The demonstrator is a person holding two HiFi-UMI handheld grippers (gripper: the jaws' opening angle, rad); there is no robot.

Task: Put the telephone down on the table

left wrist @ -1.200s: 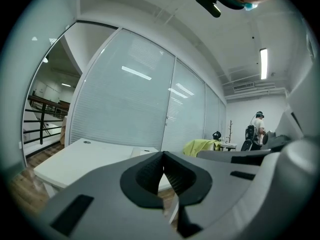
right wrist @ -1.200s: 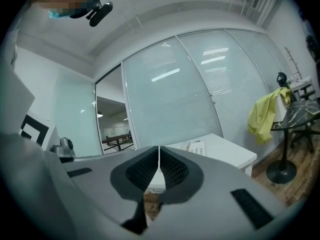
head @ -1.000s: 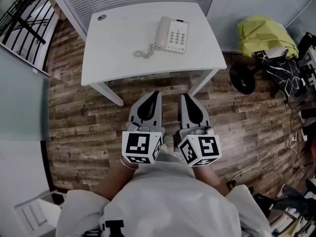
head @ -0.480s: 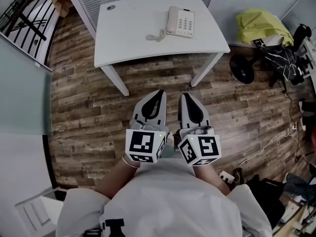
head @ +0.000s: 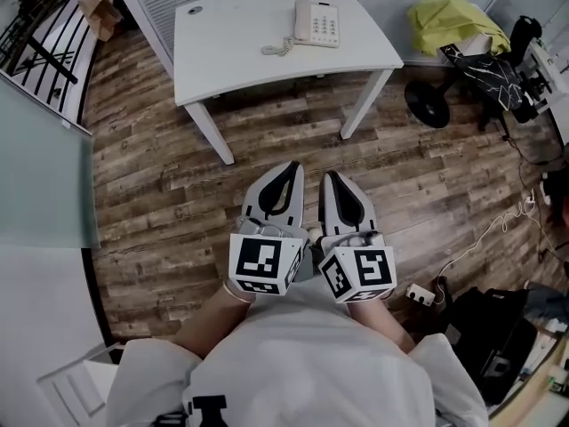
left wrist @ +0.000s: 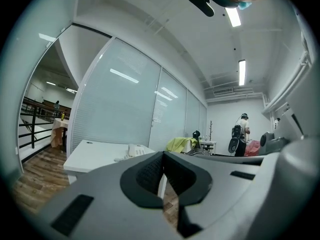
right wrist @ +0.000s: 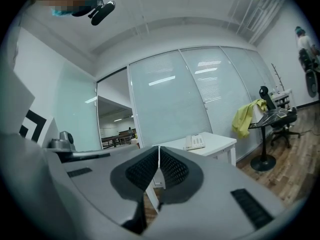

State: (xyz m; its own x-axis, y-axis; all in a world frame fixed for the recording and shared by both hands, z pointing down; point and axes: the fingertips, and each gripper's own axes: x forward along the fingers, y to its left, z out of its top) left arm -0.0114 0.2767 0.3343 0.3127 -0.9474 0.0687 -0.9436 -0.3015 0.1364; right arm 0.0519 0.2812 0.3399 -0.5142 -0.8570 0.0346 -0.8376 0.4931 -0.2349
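Note:
A white desk telephone [head: 316,21] with a coiled cord lies on the far right part of the white table [head: 231,43]; it also shows small as the telephone [left wrist: 135,150] in the left gripper view and the telephone [right wrist: 194,142] in the right gripper view. My left gripper [head: 285,174] and right gripper [head: 331,181] are held side by side close to the person's body, over the wooden floor, well short of the table. Both are shut with nothing between the jaws.
A yellow cloth [head: 453,20] hangs over a chair [head: 480,69] right of the table. Cables and a power strip [head: 420,294] lie on the floor at the right. Glass partitions [left wrist: 130,104] stand behind the table. A person [left wrist: 243,134] stands far off.
The table and telephone have slid farther away and upward in the head view as the person backed off. Both grippers stay shut, held in the same place by the body.

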